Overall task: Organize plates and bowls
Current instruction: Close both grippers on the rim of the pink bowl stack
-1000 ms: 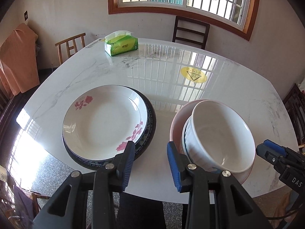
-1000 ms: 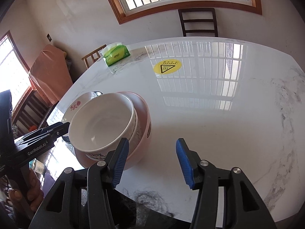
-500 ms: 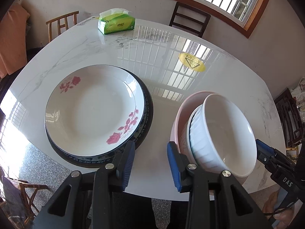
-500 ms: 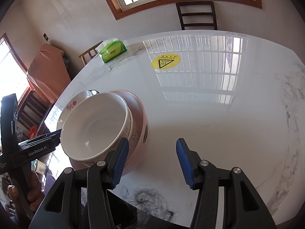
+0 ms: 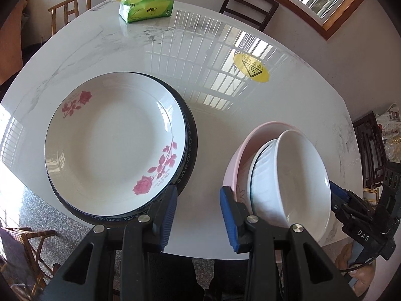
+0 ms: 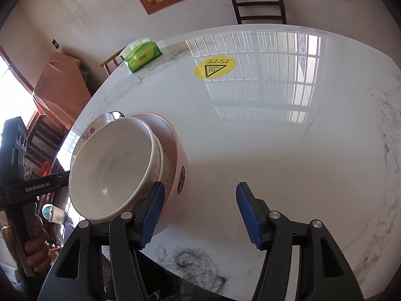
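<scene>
Left gripper [image 5: 198, 215] parted, white bowl [image 5: 295, 175] tilted leftward, seemingly nested.

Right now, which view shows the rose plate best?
The left wrist view: the rose plate lies whole and unobstructed atop a dark plate. In the right wrist view only a sliver of it peeks out behind the white bowl.

A white plate [image 5: 110, 148] is showing pink roses, lying on a dark blue plate [image 5: 189, 150] with a white-patterned rim. A plain white bowl [image 5: 300, 175] is sitting in a pale pink bowl [image 5: 240, 160]. The white worktop [image 5: 213, 145] is showing grey veins, a yellow sticker [image 5: 251, 67] and a green tissue pack [image 5: 146, 8]. Both claws are wearing blue pads [image 6: 153, 205].
</scene>
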The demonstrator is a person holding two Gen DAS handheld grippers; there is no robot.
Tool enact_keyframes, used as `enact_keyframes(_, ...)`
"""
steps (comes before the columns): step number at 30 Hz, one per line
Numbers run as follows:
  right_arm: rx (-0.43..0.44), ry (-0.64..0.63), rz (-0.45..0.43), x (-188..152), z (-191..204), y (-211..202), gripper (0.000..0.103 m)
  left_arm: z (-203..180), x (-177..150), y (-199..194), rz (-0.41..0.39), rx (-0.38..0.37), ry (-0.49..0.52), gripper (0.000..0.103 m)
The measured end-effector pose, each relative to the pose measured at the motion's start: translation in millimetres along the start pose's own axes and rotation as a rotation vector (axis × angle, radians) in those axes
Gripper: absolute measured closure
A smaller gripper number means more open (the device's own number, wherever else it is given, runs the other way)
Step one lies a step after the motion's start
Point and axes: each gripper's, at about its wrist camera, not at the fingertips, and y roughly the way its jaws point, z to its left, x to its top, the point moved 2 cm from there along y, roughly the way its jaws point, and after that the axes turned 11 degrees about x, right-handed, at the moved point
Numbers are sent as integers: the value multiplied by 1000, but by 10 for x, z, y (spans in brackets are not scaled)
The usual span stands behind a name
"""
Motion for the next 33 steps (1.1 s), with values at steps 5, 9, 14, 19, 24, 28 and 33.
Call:
enact_keyframes(5,-43,-31,54,81,7,37,46,15,47,-51,50,-6,-14,64)
enact_keyframes(9,-58,-56,70,126,28,-14,46,84,49,-106,59,-46,-43,64)
enact_keyframes(14,-36,-33,92,142,-32,-27,46,134,29,-161,87,-118,-61,64)
enact_keyframes(19,-35,-34,94,125,-30,-61,46,97,8,-246,72,-115,-53,63)
enact_keyframes(24,-31,-36,109,136,-32,-29,46,-32,-33,-16,133,-83,-23,61)
enact_keyframes(28,-23,-35,128,157,-44,4,46,-58,-41,68,134,-39,-32,56)
enact_keyframes(33,-12,-24,168,206,-84,69,46,-111,-64,133,124,10,-29,47)
